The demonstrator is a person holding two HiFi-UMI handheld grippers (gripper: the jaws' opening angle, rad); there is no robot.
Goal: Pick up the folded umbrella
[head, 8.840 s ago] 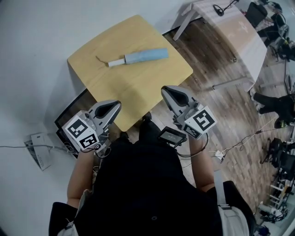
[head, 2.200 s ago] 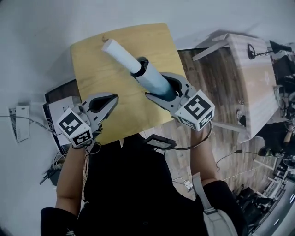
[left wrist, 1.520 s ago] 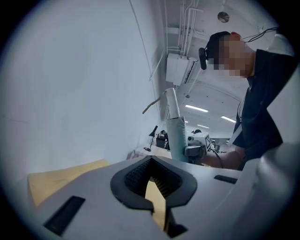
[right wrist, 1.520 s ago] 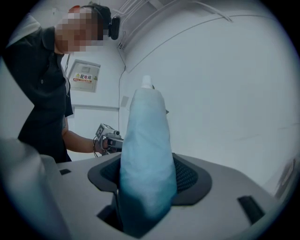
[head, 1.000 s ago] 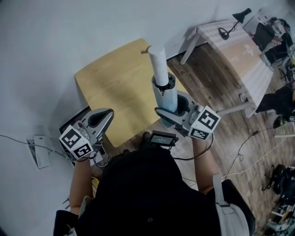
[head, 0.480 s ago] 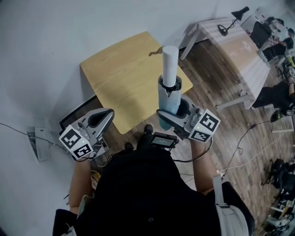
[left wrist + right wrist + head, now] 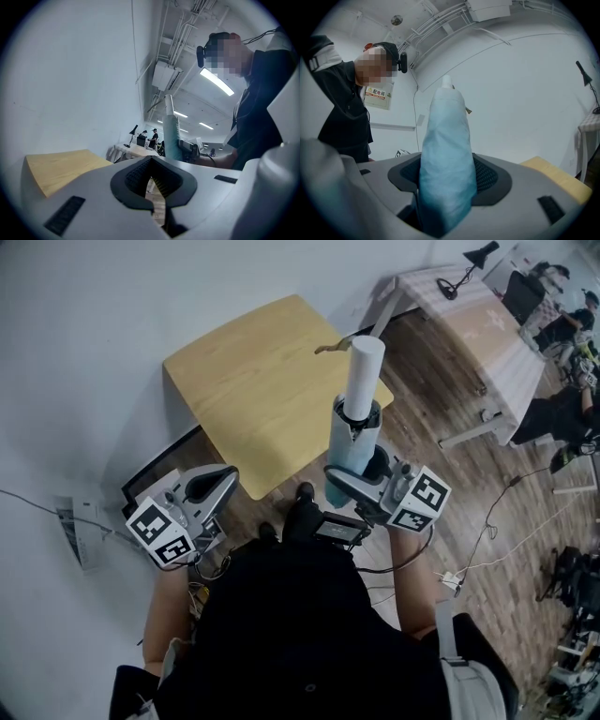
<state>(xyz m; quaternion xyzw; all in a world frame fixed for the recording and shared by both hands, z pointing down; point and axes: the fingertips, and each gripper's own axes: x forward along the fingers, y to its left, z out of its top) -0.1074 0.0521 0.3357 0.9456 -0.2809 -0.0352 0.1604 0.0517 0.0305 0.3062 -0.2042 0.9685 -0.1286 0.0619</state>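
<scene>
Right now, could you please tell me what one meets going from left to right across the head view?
White box on the floor → left gripper → folded umbrella, upright in the right gripper → long pale desk.

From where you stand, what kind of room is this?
Most likely a shared office or lab workspace. A long desk with a black lamp stands on the wooden floor, loose cables trail across it, and strip lights hang under bare ceiling pipes.
</scene>
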